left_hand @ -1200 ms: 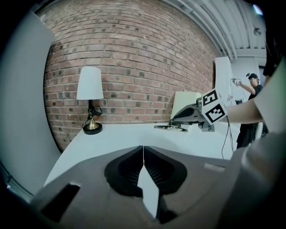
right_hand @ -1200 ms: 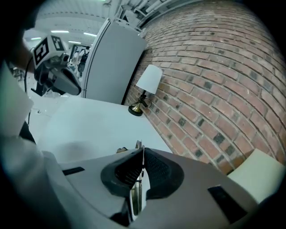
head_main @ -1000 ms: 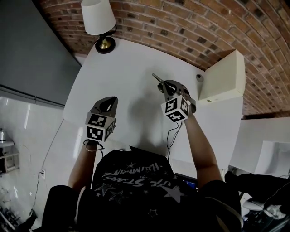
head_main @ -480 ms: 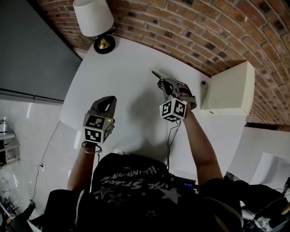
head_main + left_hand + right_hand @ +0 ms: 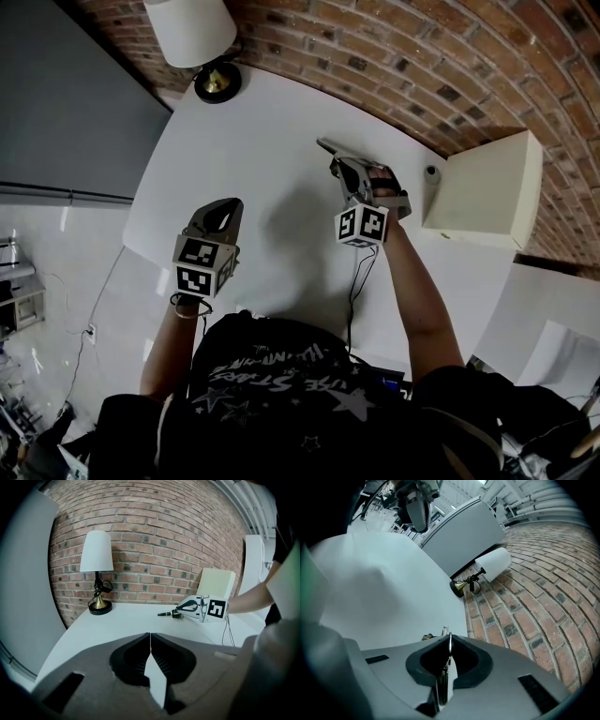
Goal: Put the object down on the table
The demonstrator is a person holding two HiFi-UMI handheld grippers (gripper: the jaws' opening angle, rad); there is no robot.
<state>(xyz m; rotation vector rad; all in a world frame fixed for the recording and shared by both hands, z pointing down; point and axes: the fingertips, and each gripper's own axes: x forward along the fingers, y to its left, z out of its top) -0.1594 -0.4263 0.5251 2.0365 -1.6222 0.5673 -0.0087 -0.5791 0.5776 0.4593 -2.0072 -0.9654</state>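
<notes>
My right gripper [image 5: 343, 165] is shut on a small metal object [image 5: 324, 146]. Its thin dark end sticks out past the jaws towards the brick wall. In the left gripper view the object [image 5: 167, 614] hangs low over the white table [image 5: 253, 131]; I cannot tell if it touches. In the right gripper view a metal ring [image 5: 448, 641] is pinched between the pads of the right gripper [image 5: 449, 639]. My left gripper [image 5: 223, 210] is held near the table's front left. Its jaws meet at the tips with nothing between them, as the left gripper view shows [image 5: 150, 637].
A lamp with a white shade [image 5: 190, 28] and a dark round base [image 5: 217, 82] stands at the table's far left corner. A cream box [image 5: 487, 187] and a small white cylinder [image 5: 431, 173] sit at the right, against the brick wall. A thin cable [image 5: 356, 281] trails off the front edge.
The head view has shifted a little. Both grippers stay about where they were, and the right one still holds the object.
</notes>
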